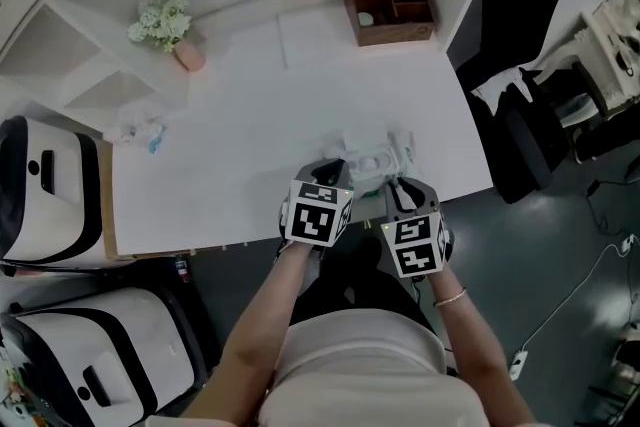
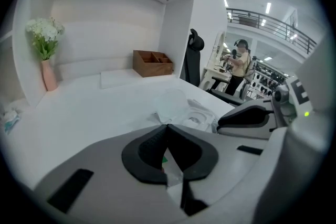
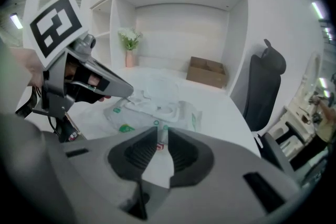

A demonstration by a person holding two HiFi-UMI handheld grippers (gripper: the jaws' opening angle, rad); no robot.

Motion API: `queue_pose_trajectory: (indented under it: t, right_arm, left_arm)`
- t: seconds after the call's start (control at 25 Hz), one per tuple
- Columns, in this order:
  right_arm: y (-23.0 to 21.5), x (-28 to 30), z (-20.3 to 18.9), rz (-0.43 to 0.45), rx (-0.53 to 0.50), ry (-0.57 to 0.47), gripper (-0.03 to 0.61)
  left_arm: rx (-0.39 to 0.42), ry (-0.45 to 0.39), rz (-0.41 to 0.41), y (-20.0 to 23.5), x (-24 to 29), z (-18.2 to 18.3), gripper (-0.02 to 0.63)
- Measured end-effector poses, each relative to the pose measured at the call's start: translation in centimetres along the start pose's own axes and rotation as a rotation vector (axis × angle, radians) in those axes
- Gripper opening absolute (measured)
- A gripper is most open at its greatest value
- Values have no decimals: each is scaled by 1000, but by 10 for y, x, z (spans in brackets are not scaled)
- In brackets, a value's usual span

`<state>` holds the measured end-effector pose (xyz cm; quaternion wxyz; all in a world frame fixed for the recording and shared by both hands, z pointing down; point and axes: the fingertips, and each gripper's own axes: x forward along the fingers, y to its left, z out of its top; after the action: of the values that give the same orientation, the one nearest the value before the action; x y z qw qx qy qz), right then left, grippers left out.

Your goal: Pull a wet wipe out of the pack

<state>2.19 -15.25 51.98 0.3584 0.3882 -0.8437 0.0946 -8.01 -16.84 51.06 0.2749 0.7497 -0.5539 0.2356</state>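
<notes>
1. The left gripper [image 2: 167, 126] is clenched. Its tips pinch what looks like the thin clear flap [image 2: 171, 102] over the opening of the pack [image 3: 157, 107]. I cannot tell whether a wipe is caught as well.
2. The pack lies flat on the white table [image 1: 250, 105] near the front edge, between the two grippers, with its opening facing up.
3. The right gripper [image 3: 160, 134] grasps the near end of the pack, its jaws closed on the edge.
4. The step in hand seems to be peeling the flap back to bare the opening. Draw the flap slowly up and over toward the far side, low along the pack, so the thin film neither tears nor slips from the tips.
5. The right gripper should press its end down against the table as an anchor. Otherwise the light pack will likely lift with the pull.
6. Once the opening is bare, pinch only the corner of the top wipe.
</notes>
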Motion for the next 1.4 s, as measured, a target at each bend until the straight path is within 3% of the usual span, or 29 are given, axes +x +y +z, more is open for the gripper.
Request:
queue_pose_trajectory:
  t: [0.32,0.56,0.84,1.2,1.4]
  right_arm:
    - [-8,-22,49,63,-41,-85,58]
    - [12,0,57,159,-211,35,60]
    - [23,24,56,223,-315,134,60]
    - [31,37,48,282,-344,233,60]
    - [31,41,42,294,-268,272,60]
  left_arm:
    - [-20,-22,0,0,-1,-2,-5]
    - [-26,-44,9,0,-3,-2,-6]
    - [-38,-58,17,-2,-4,-6,-5]
    - [-56,-59,4,0,-3,-11,-5]
    - [-57,-55,-5,-1,-2,-12,-5]
